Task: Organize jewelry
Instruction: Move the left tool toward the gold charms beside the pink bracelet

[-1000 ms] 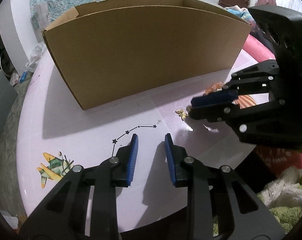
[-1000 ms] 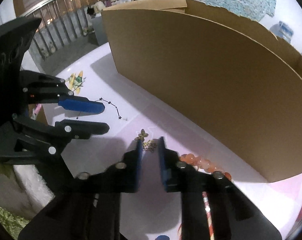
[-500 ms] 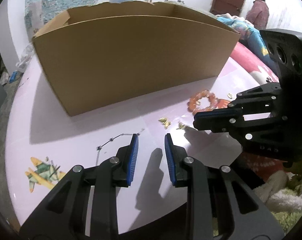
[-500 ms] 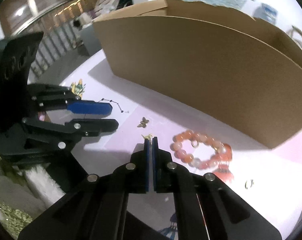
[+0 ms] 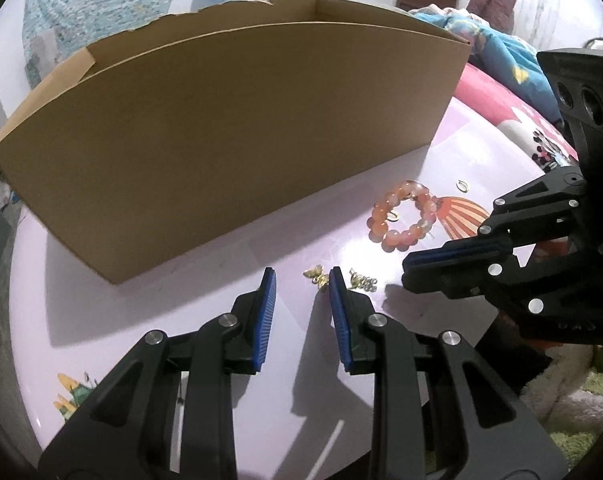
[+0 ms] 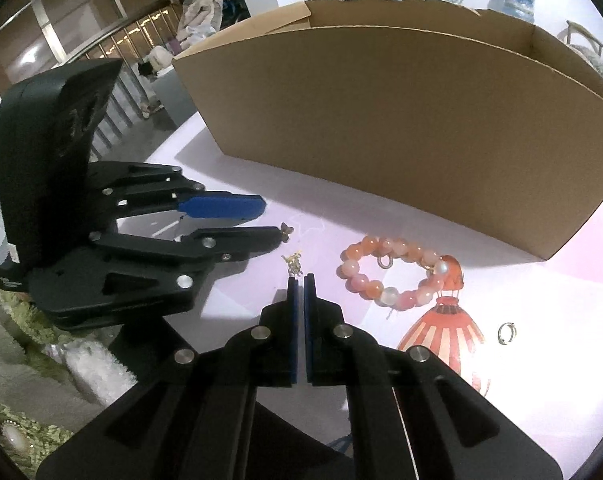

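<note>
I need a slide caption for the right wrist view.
Shut right tongs near a gold charm, bead bracelet beside box.

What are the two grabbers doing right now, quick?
Left gripper: open, nothing between its pads.
Right gripper: closed, apparently empty; the small gold chain lies just past its tips.

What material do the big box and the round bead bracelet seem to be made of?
Box: plain brown cardboard, matte, with a torn upper edge. Bead bracelet: glossy orange-pink and whitish beads, slightly translucent, likely polished stone or glass; the pictures cannot settle which.
</note>
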`<state>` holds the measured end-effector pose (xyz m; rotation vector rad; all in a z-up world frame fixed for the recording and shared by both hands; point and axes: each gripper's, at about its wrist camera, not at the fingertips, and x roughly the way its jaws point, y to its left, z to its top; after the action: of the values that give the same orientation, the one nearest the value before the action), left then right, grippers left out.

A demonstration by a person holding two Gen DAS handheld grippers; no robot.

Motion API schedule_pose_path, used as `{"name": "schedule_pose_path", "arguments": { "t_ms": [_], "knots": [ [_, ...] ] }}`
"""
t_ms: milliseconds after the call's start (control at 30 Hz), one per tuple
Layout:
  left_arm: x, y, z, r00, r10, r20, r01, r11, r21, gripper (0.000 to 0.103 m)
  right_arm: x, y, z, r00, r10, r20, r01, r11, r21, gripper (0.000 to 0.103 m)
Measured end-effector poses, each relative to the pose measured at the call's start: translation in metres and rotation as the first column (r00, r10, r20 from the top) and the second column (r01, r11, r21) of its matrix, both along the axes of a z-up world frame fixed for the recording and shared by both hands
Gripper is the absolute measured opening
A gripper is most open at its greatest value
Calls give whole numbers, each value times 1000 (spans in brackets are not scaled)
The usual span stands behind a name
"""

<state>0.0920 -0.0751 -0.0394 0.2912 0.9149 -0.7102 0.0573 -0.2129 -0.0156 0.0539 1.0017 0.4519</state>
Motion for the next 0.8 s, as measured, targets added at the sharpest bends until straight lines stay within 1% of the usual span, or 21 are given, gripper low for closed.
{"name": "schedule_pose_path", "arguments": {
  "t_ms": [100, 267, 333, 367, 400, 433, 600, 800],
  "knots": [
    [-1, 0, 0, 1000, -28, 6, 28, 1000, 9, 26, -2, -5, 2, 1000, -1, 3, 1, 1000, 13, 3],
    [0, -4, 1, 997, -74, 23, 73, 995, 62, 26, -1, -10, 1, 1000, -8, 0, 8, 1000, 23, 3],
    [1, -7, 1, 997, -80, 19, 79, 994, 71, 25, -2, -14, 1, 1000, -15, -1, 15, 999, 31, 3],
    [1, -10, 1, 997, -79, 15, 77, 994, 74, 24, -2, -14, 1, 1000, -18, -3, 18, 999, 34, 3],
    [2, -10, 2, 997, -77, 12, 76, 994, 77, 18, -1, -14, 0, 1000, -21, -4, 21, 999, 37, 3],
    [2, -11, 2, 997, -78, 10, 77, 994, 80, 15, -1, -14, 0, 1000, -24, -5, 24, 999, 39, 3],
    [0, -16, 3, 995, -96, 12, 94, 992, 89, 8, -2, -18, 0, 999, -32, -10, 32, 998, 50, 3],
    [-1, -17, 2, 996, -88, 15, 86, 993, 80, 7, -3, -21, 4, 999, -43, -3, 43, 997, 57, 3]
  ]
}}
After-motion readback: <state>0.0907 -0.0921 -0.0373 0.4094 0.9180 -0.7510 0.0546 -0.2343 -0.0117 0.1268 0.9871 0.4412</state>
